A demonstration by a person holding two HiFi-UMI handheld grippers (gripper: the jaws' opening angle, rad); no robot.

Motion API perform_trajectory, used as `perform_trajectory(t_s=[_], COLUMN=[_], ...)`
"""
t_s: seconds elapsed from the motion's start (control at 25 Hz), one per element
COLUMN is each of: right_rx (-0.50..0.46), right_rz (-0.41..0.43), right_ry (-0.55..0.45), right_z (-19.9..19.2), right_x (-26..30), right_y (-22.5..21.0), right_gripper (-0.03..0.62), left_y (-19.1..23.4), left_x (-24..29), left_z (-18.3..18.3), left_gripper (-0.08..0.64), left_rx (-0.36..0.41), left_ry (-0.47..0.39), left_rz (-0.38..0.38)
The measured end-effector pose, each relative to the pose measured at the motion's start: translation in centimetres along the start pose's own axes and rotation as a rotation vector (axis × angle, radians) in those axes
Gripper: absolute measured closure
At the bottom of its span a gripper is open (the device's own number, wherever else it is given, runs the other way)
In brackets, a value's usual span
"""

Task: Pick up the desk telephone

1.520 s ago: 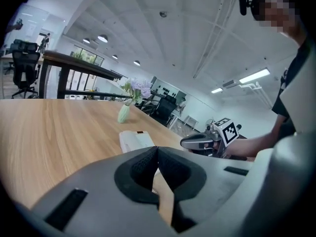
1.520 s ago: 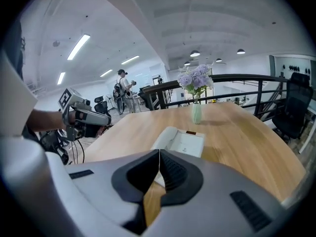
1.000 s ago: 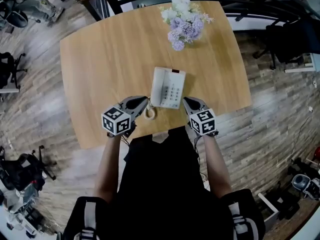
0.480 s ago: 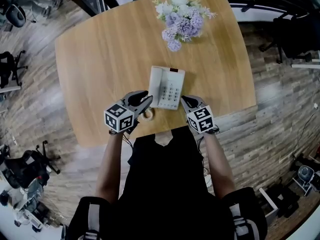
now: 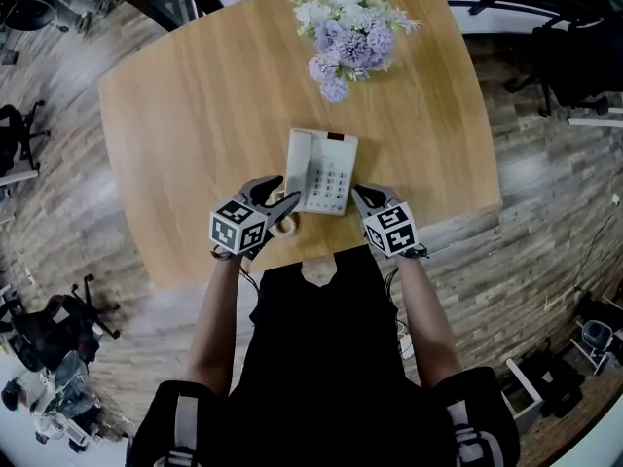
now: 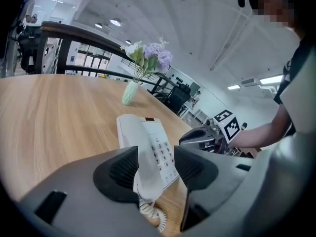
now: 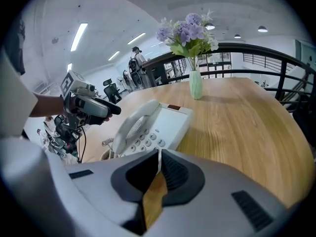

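Wooden table (image 5: 185,115) fills the head view. The white desk telephone (image 5: 324,171) sits near its close edge, with the left gripper (image 5: 280,202) and right gripper (image 5: 362,197) at its near corners.

Left gripper view: the jaws have just been opening and now stand spread around the handset (image 6: 145,167) end without pressing it.

Right gripper view: the jaws are pressed together and empty.

Nothing is lifted yet, so the grasp and lift seem to remain.

You had wide bare counter (image 5: 185,134) left and right of the telephone (image 5: 322,171), its coiled cord (image 6: 152,215) lay by the near-left corner, the flowers (image 5: 348,27) stood well beyond it toward the far edge.
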State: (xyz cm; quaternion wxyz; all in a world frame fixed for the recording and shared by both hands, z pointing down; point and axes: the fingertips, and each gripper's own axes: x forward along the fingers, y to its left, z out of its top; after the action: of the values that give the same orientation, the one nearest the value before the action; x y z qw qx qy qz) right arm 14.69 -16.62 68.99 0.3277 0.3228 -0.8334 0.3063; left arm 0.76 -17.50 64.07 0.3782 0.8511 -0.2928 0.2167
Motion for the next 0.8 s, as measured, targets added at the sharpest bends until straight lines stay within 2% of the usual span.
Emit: perform_trajectory(t_s=[0.2,0.28,0.52,0.8], right_rx=[0.027,0.042,0.165,0.289], right_rz=[0.049,0.063,0.118,0.176], right_ry=[-0.021,-0.022,-0.043,-0.057], right_z=[0.2,0.1,-0.2,-0.8], right_x=[0.7,1.2,2.3,3.6], right_y=[0.2,0.3,0.1,0.3], right_gripper=[0.545,0.443,0.36,0.337], left_y=[0.6,0.9,1.9,2.7], left_x=[1.2,1.6,2.8,4.6], left_z=[-0.5,-1.0,-1.9,-2.9], left_gripper=[0.285,0.266,0.223,0.197], left_rx=[0.008,0.004,-0.055,-0.079], left_ry=[0.043,0.065,0.096,0.153], left_rz=[-0.005,-0.012,-0.033,-0.049])
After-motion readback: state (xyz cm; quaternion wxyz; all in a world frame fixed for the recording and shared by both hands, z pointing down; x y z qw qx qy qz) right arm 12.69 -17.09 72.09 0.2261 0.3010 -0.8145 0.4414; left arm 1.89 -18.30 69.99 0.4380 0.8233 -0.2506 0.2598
